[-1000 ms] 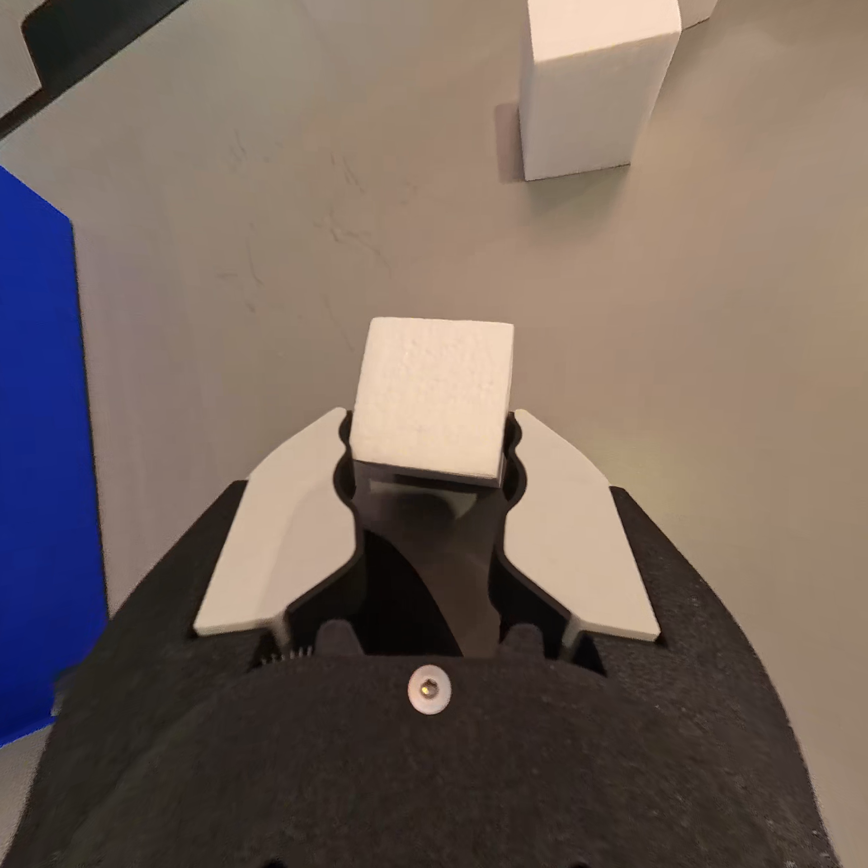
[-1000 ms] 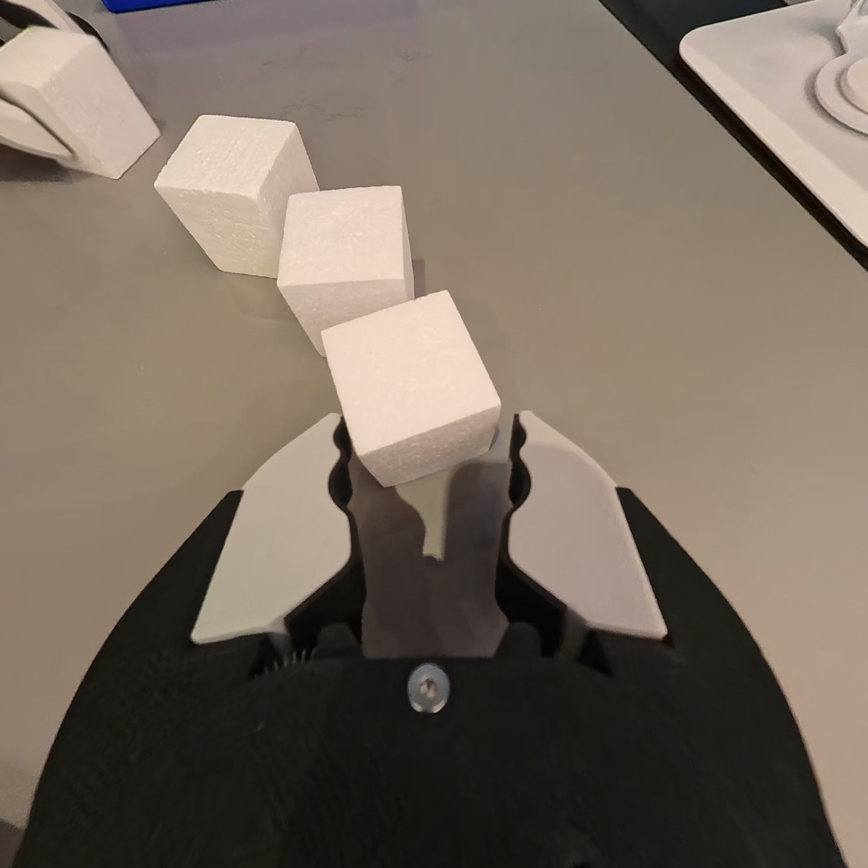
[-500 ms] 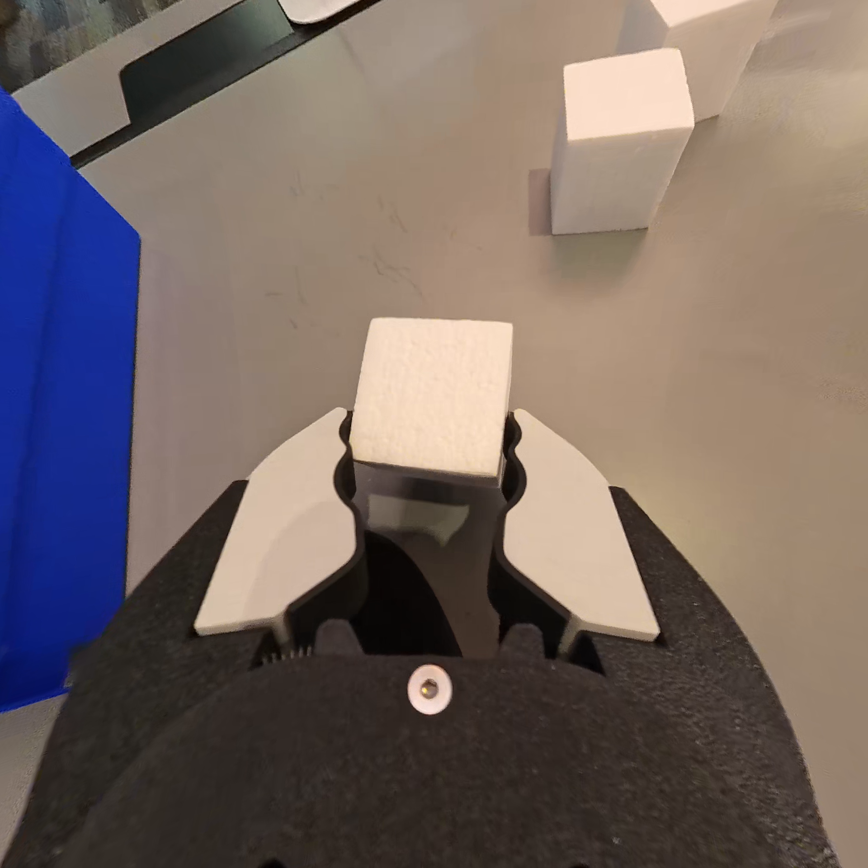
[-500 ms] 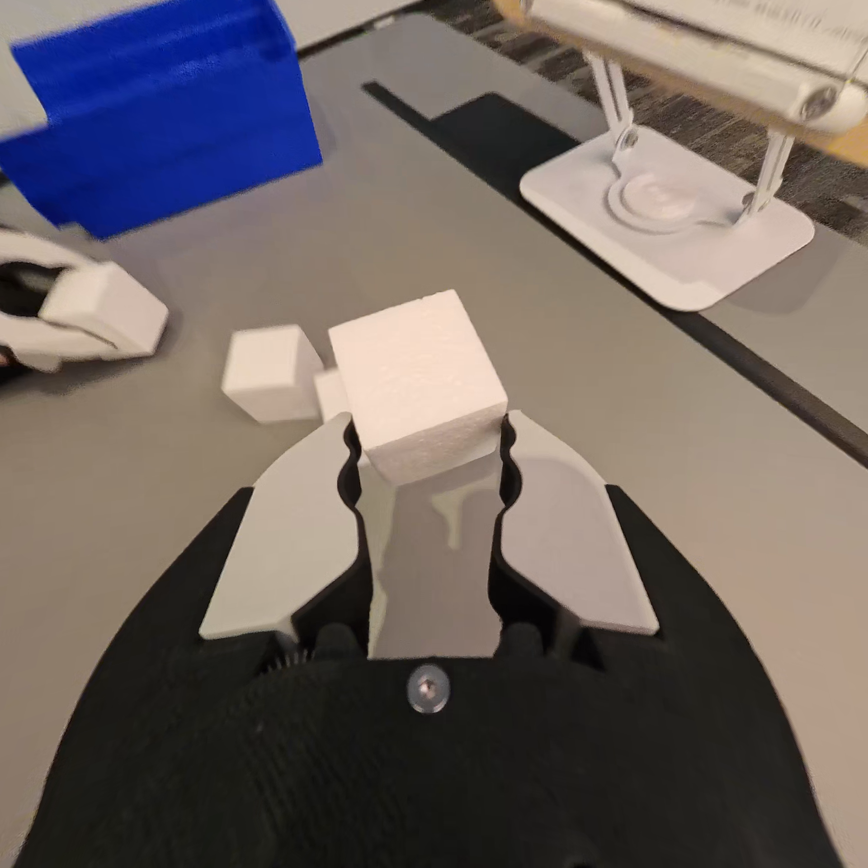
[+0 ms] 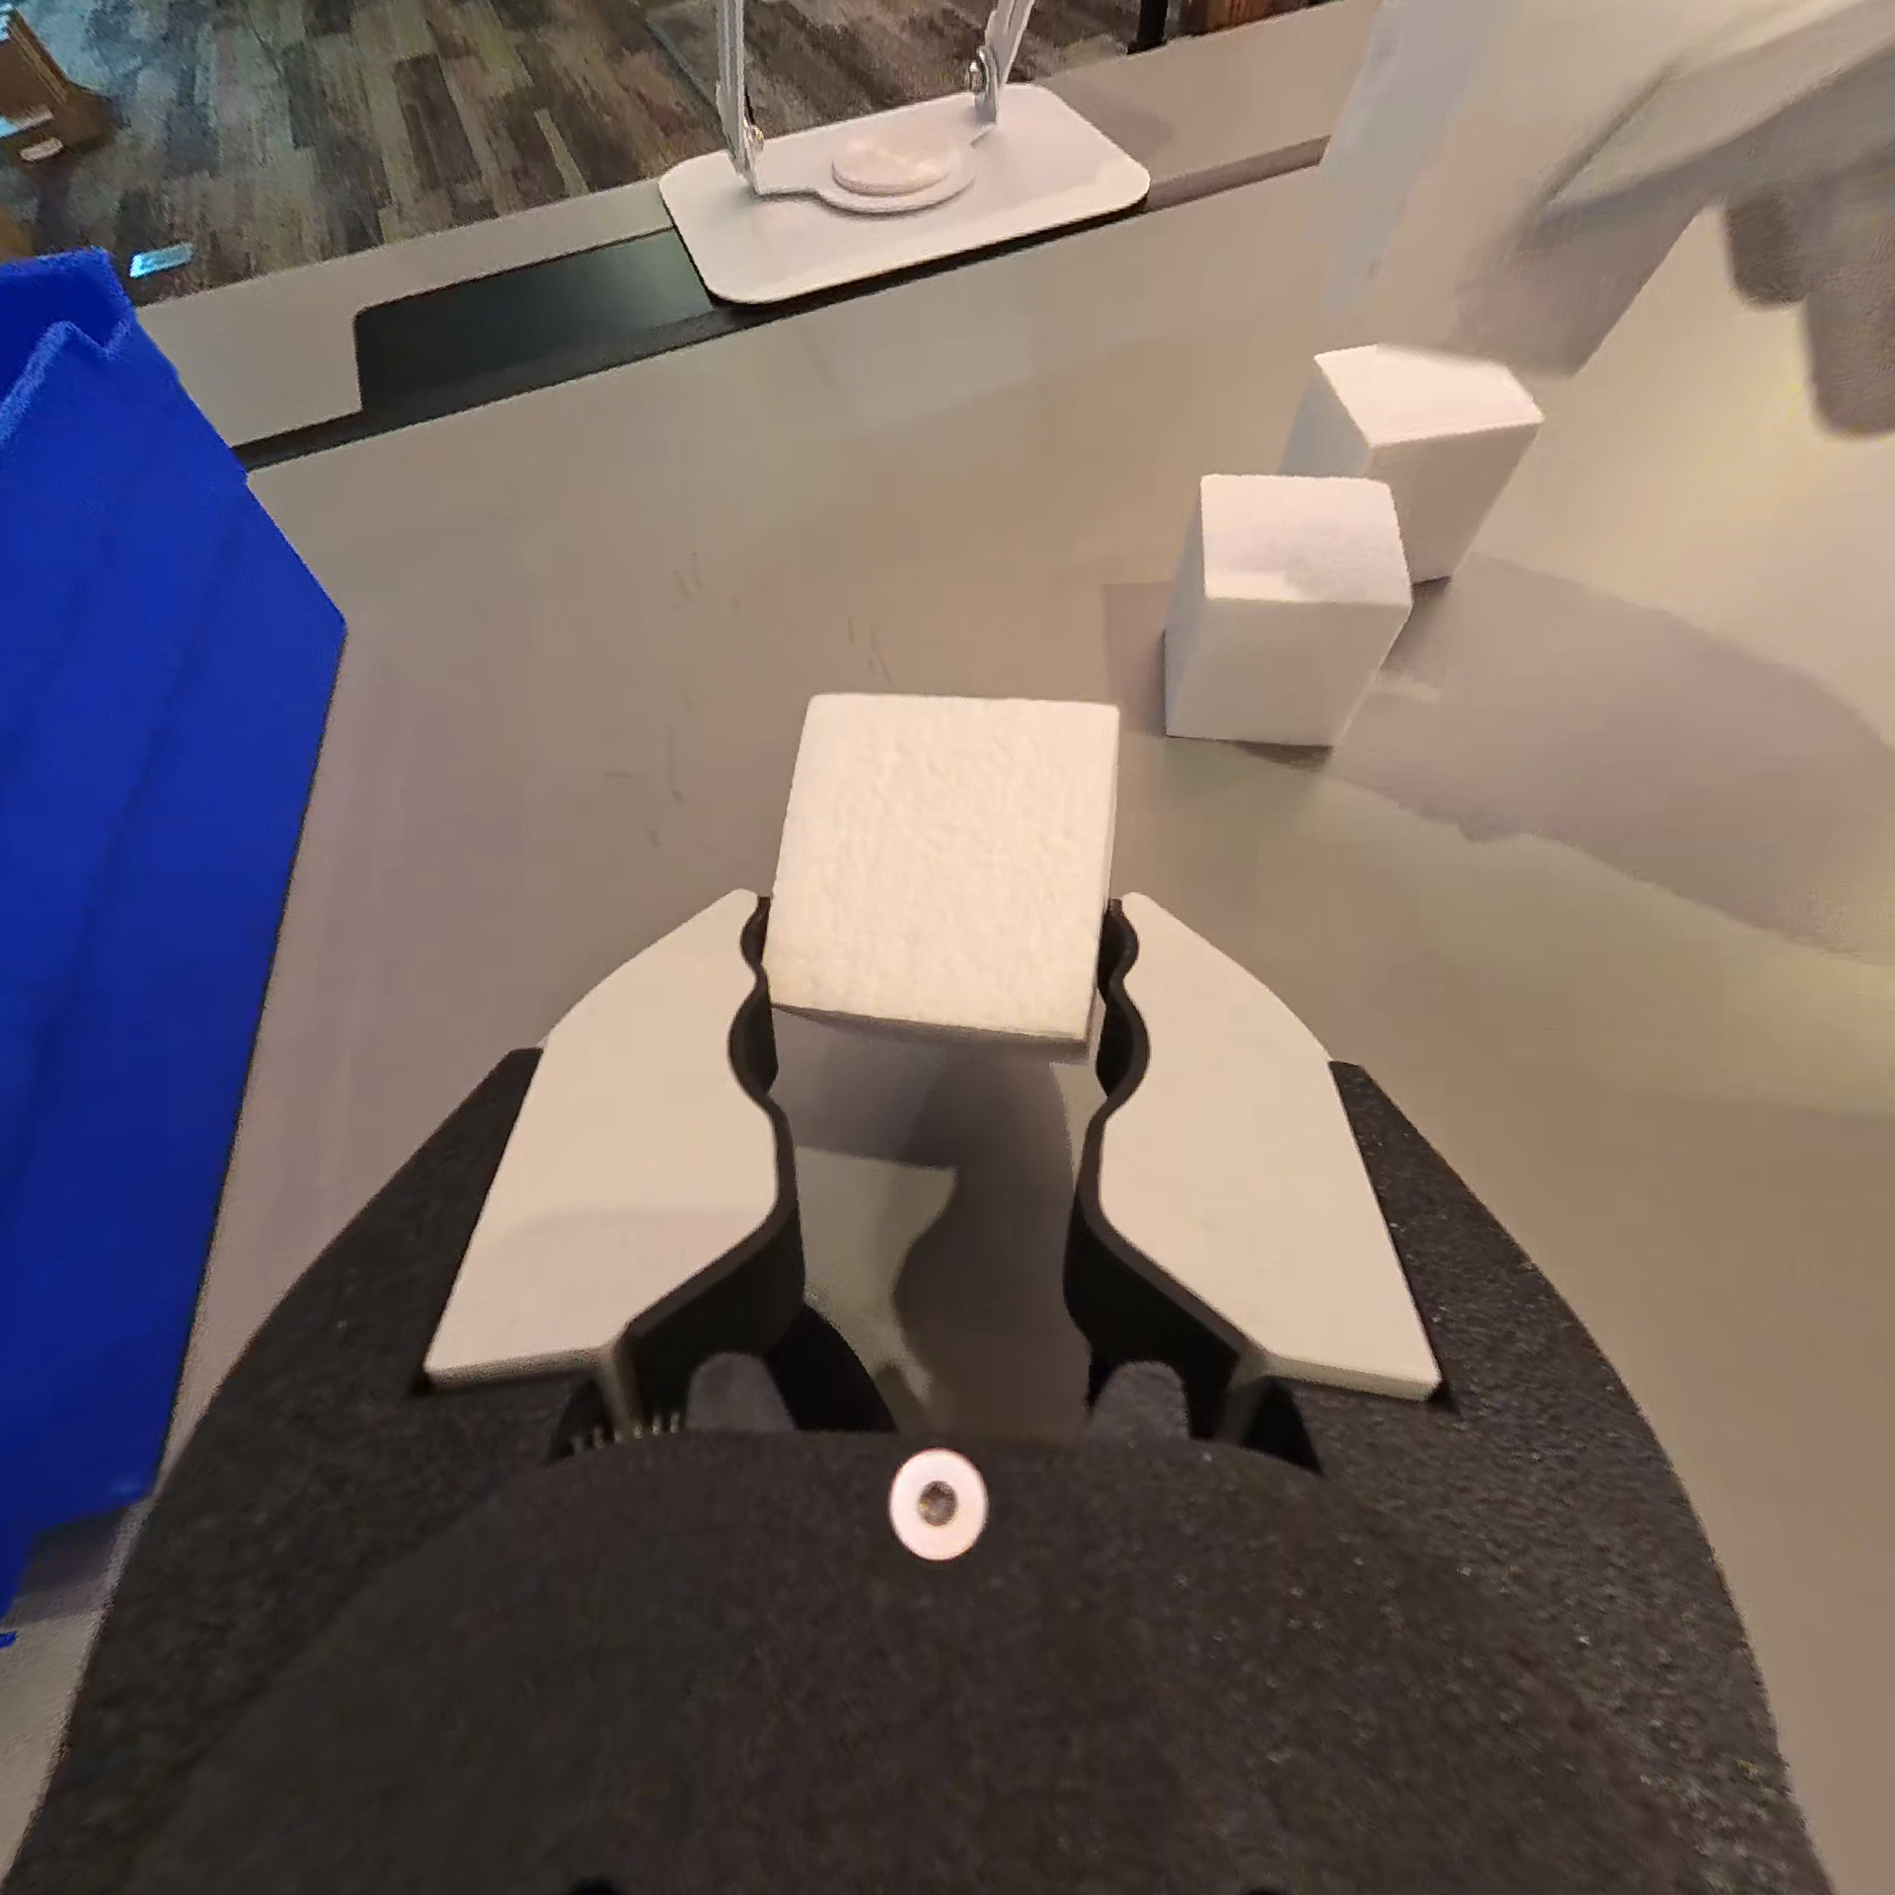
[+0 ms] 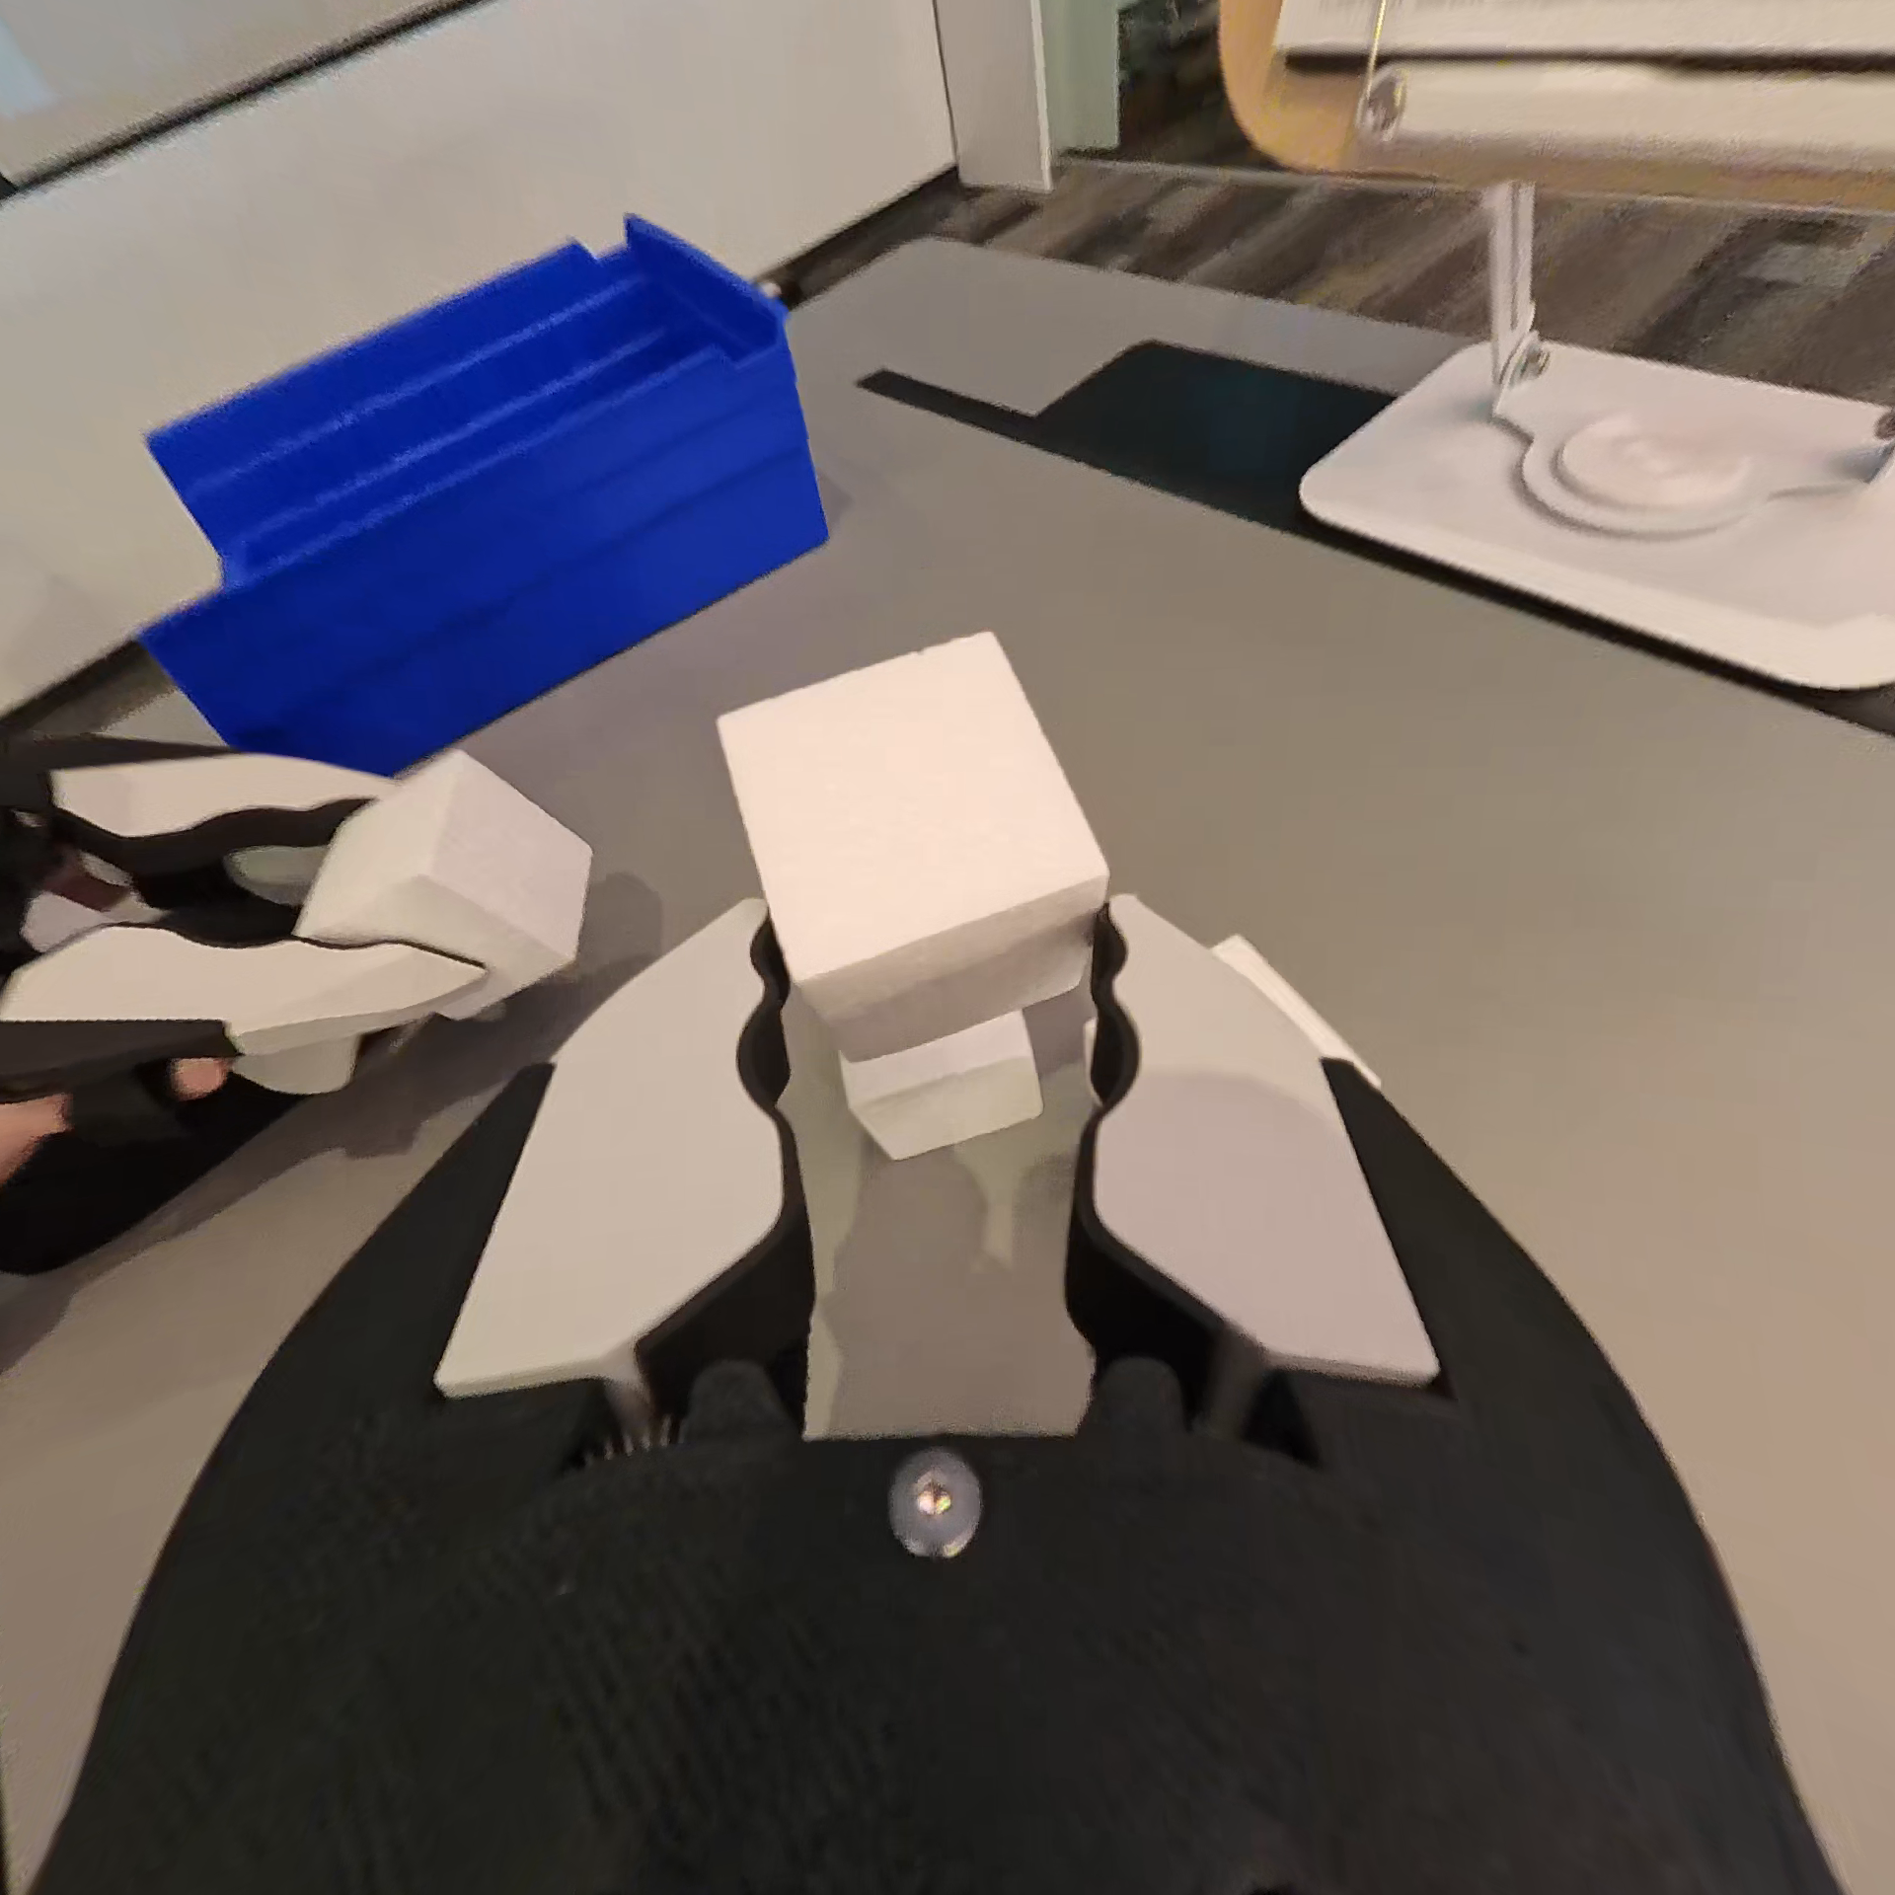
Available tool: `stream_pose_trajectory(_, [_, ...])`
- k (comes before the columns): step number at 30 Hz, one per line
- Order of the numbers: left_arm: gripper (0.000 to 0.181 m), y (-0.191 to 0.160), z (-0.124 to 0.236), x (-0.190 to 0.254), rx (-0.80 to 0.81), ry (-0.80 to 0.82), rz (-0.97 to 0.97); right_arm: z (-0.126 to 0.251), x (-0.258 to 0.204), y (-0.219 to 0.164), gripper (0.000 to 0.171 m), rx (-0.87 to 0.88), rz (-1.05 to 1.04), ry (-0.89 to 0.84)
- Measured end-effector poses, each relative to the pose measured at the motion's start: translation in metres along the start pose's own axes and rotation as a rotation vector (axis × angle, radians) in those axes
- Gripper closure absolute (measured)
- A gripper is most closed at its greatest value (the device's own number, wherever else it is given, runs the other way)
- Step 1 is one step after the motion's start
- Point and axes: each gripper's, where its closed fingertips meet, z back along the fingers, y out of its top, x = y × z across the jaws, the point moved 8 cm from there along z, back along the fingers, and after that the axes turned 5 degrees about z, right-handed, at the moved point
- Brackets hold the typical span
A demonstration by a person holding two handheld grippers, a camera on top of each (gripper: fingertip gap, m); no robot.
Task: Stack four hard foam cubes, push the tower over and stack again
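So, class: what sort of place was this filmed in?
Probably an office or lab workspace: a grey desk with a white monitor stand base, a blue plastic bin, and wood-look flooring beyond.

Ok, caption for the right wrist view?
Right gripper carries a foam cube above two cubes on the table.

Left gripper (image 5: 938,923) and right gripper (image 6: 933,938) aloft, jaws each clamped on a cube.
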Motion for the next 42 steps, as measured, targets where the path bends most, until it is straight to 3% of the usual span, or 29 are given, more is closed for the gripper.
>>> stream_pose_trajectory(13, [0.120,-0.004,0.004,-0.001,0.010,-0.021,0.009,-0.022,-0.018,-0.018,0.113,-0.135,0.088,-0.133])
stream_pose_trajectory(27, [0.121,-0.007,0.002,0.000,0.009,-0.036,0.016,-0.031,-0.023,-0.024,0.113,-0.177,0.100,-0.123])
stream_pose_trajectory(32, [0.121,-0.007,0.003,0.001,0.015,-0.036,0.011,-0.030,-0.026,-0.023,0.102,-0.183,0.173,-0.127])
stream_pose_trajectory(42, [0.120,0.002,0.008,0.008,0.025,-0.040,-0.010,-0.019,-0.033,-0.016,0.096,-0.173,0.256,-0.150])
